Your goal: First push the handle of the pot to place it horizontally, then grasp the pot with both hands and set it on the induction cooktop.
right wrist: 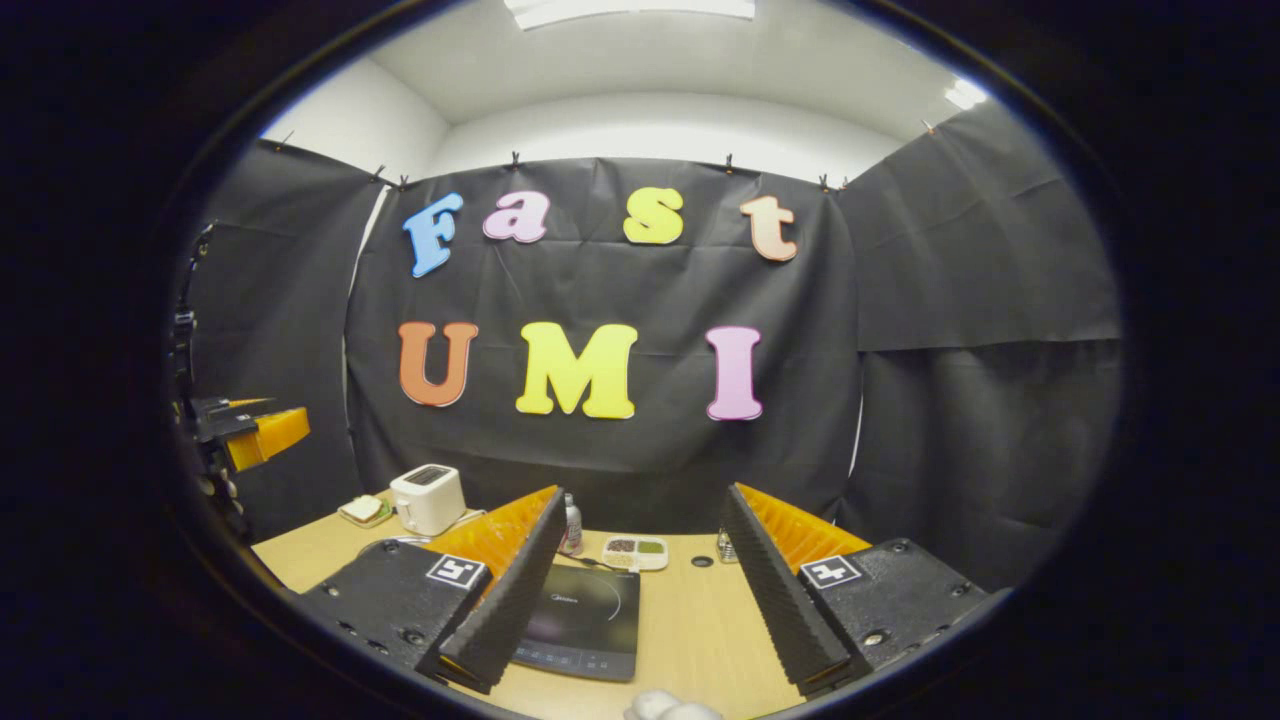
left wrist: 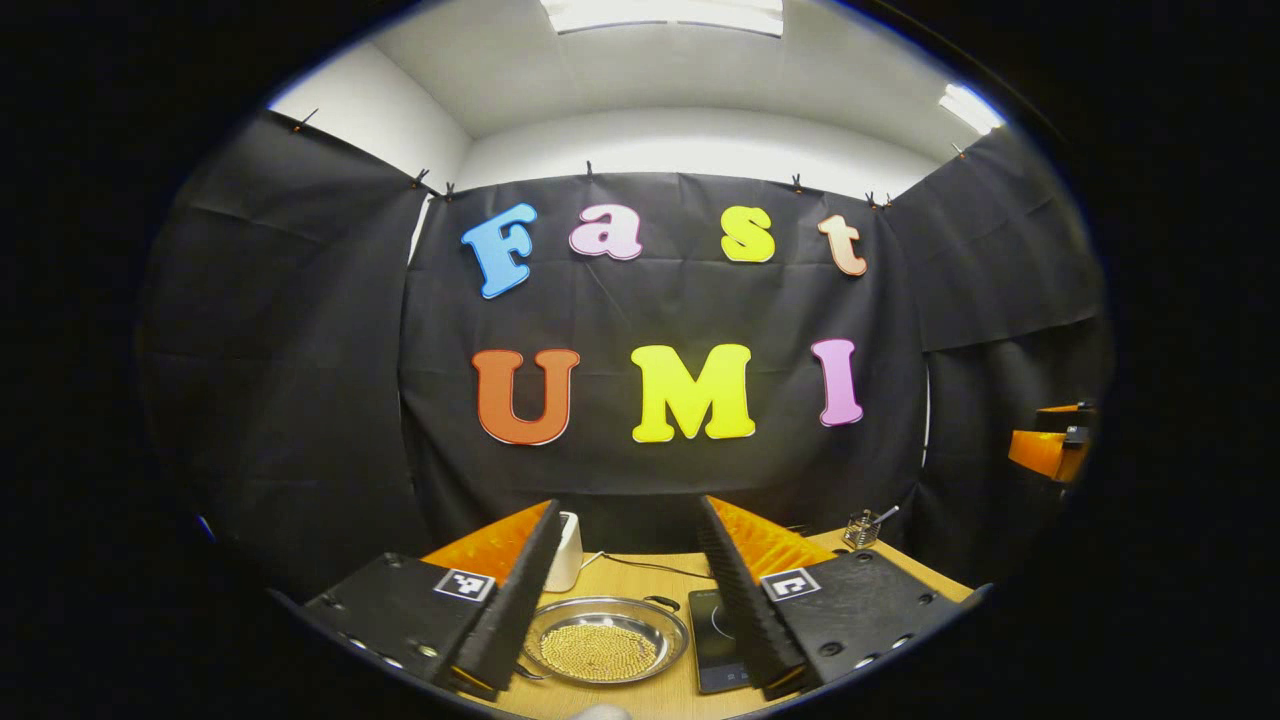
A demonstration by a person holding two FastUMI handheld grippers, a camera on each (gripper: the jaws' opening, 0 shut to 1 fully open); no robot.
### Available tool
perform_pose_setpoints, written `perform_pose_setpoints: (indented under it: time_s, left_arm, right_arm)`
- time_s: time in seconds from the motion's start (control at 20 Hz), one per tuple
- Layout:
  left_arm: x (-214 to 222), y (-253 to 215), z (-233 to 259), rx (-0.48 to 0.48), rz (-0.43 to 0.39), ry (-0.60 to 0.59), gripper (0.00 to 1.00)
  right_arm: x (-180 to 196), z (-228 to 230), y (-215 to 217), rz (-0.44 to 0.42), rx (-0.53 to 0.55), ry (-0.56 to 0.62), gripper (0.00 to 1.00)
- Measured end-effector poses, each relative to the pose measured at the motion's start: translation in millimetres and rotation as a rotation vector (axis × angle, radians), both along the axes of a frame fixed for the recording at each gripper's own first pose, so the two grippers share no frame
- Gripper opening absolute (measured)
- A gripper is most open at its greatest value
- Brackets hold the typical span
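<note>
Left gripper (left wrist: 625, 590) gapes wide above the pot (left wrist: 606, 640) at bottom centre. Right gripper (right wrist: 640, 590) is spread apart, induction cooktop (right wrist: 580, 622) lower left

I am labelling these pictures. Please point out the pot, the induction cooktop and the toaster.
pot (left wrist: 605, 650): left gripper view, on the yellow grains inside it.
induction cooktop (right wrist: 585, 610): right gripper view, on its dark glass top.
toaster (right wrist: 428, 500): right gripper view, on its white front side.

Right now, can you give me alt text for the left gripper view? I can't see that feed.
The left gripper hangs open above a wooden table, its fingers framing a shallow metal pot filled with small golden beads. A dark induction cooktop lies just right of the pot.
</note>
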State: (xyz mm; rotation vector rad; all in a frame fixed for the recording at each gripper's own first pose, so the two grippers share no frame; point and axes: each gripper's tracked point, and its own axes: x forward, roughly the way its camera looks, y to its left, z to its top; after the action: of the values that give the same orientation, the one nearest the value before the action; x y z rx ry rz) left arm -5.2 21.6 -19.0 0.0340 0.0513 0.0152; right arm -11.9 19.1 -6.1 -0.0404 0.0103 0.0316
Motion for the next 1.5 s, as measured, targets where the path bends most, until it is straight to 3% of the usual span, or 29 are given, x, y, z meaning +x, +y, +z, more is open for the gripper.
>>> perform_pose_setpoints:
  time_s: [0.2, 0.3, 0.35, 0.4, 0.55, 1.05, 1.5]
  left_arm:
    - [0.7, -3.1, -19.4, -0.035, -0.039, 0.067, 0.51]
    - [4.3, -1.4, -31.3, -0.03, -0.045, 0.097, 0.08]
    - [3.9, -3.1, -39.3, -0.035, -0.058, 0.113, 0.0]
    - [7.2, -8.7, -52.1, -0.052, -0.078, 0.148, 0.04]
    - [5.5, -13.4, -95.1, -0.086, -0.131, 0.268, 0.0]
    - [-37.8, 14.8, -293.7, -0.095, -0.101, 0.778, 0.0]
    - [-38.7, 55.1, -366.6, -0.022, -0.063, 1.043, 0.0]
  right_arm:
    - [0.5, -3.2, 1.6, 0.0, 0.003, 0.01, 0.99]
    - [1.5, -7.7, 1.6, -0.001, 0.0, 0.017, 0.98]
    - [1.9, -9.4, 0.9, -0.003, -0.003, 0.022, 0.99]
    - [1.7, -10.9, 0.0, -0.005, -0.006, 0.027, 0.99]
    - [2.5, -16.6, -1.2, -0.011, -0.005, 0.042, 0.99]
    - [-1.7, -57.1, -3.7, -0.05, -0.001, 0.164, 0.99]
    - [-12.7, -79.5, -13.7, -0.102, 0.024, 0.222, 0.99]
